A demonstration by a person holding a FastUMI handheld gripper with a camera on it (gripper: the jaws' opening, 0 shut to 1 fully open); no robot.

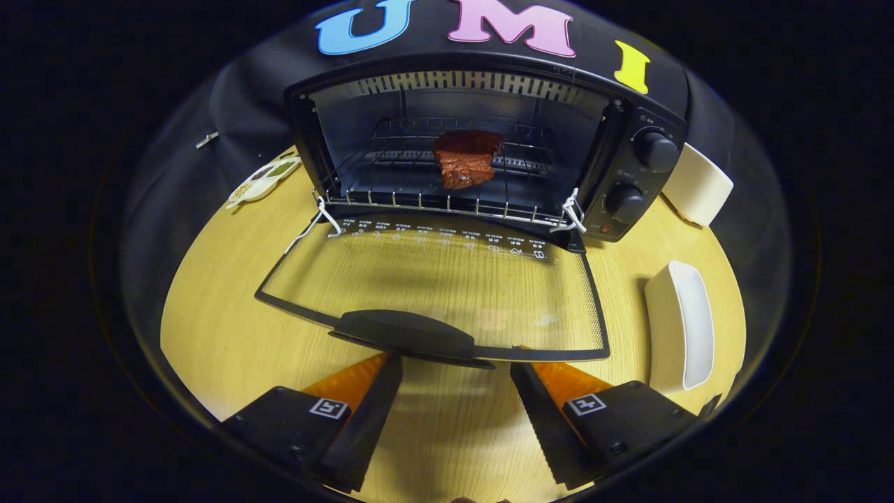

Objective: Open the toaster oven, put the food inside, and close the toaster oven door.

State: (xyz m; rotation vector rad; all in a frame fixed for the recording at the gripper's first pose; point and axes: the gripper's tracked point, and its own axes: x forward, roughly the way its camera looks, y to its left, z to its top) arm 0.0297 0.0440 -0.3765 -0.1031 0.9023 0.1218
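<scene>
A black toaster oven [628, 175] stands at the back of the wooden table with its glass door [433, 286] folded flat down toward me. A reddish-brown piece of food [466, 158] lies on the wire rack [419, 199] inside the oven. The door's black handle [408, 334] sits just ahead of my fingertips, slightly above them. My gripper [455, 367] is open, with only bare table showing between its fingers. The tips reach under the door's front edge, apart from it as far as I can tell.
A long white dish [681, 325] lies on the table to the right of the door. Another white container [698, 185] sits beside the oven's knobs. A small spoon-rest-like item with green patches [262, 180] lies left of the oven.
</scene>
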